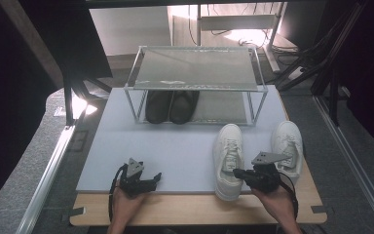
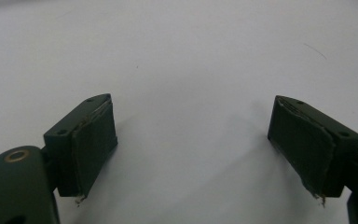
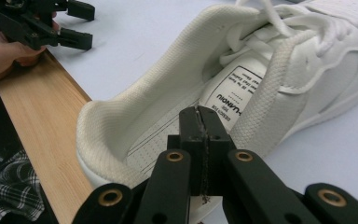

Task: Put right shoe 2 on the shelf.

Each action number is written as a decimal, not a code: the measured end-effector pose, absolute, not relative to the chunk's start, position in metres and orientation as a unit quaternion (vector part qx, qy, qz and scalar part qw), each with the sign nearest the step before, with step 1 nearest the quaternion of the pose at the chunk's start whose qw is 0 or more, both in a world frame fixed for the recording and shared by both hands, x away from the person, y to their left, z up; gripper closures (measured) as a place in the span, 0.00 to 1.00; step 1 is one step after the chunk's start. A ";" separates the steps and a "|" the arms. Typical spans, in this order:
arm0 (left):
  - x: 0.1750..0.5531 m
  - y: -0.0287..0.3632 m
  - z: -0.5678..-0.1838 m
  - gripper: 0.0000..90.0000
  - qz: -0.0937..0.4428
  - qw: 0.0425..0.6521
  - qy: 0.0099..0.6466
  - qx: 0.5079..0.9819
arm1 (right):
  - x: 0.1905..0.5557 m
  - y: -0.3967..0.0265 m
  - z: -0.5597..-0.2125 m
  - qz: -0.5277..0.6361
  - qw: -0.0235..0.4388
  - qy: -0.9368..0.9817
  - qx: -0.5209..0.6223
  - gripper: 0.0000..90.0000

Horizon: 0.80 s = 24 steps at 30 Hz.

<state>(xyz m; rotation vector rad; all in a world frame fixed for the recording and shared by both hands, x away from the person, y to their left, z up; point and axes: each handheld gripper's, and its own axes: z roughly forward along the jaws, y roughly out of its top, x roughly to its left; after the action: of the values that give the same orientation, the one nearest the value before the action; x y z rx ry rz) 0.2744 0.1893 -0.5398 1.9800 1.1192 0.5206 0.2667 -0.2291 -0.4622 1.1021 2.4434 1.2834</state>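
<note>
A white laced sneaker (image 1: 228, 156) lies on the pale mat (image 1: 175, 141) at the front right, toe pointing away. Its partner (image 1: 287, 144) lies just right of it. My right gripper (image 1: 236, 172) is shut, pads pressed together with nothing between them. In the right gripper view its tips (image 3: 200, 114) sit over the near sneaker's (image 3: 279, 70) opening, above the printed insole; whether they touch it I cannot tell. My left gripper (image 1: 155, 179) rests at the mat's front edge, jaws wide open over bare mat (image 2: 191, 56), with the gap (image 2: 193, 140) empty.
A two-tier wire shoe rack (image 1: 195, 68) stands at the mat's far side with a dark pair of shoes (image 1: 170, 105) under it on the left. A wooden table edge (image 1: 190, 207) runs along the front. Dark frames and cables surround the table.
</note>
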 end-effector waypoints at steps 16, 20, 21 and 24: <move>0.274 0.189 -0.540 0.16 0.205 0.393 0.441 0.780 | 0.268 -0.252 -0.460 0.414 0.105 0.816 0.390 1.00; 0.274 0.189 -0.540 0.16 0.205 0.393 0.441 0.780 | 0.268 -0.254 -0.460 0.414 0.106 0.813 0.395 1.00; 0.274 0.189 -0.540 0.16 0.205 0.393 0.441 0.780 | 0.267 -0.253 -0.459 0.412 0.106 0.814 0.396 1.00; 0.274 0.189 -0.540 0.16 0.205 0.393 0.441 0.780 | 0.266 -0.250 -0.455 0.403 0.108 0.818 0.396 0.99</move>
<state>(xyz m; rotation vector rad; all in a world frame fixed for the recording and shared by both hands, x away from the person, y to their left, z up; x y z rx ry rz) 0.2744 0.1893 -0.5398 1.9794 1.1196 0.5207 0.2657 -0.2500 -0.4555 1.1645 2.4066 1.1853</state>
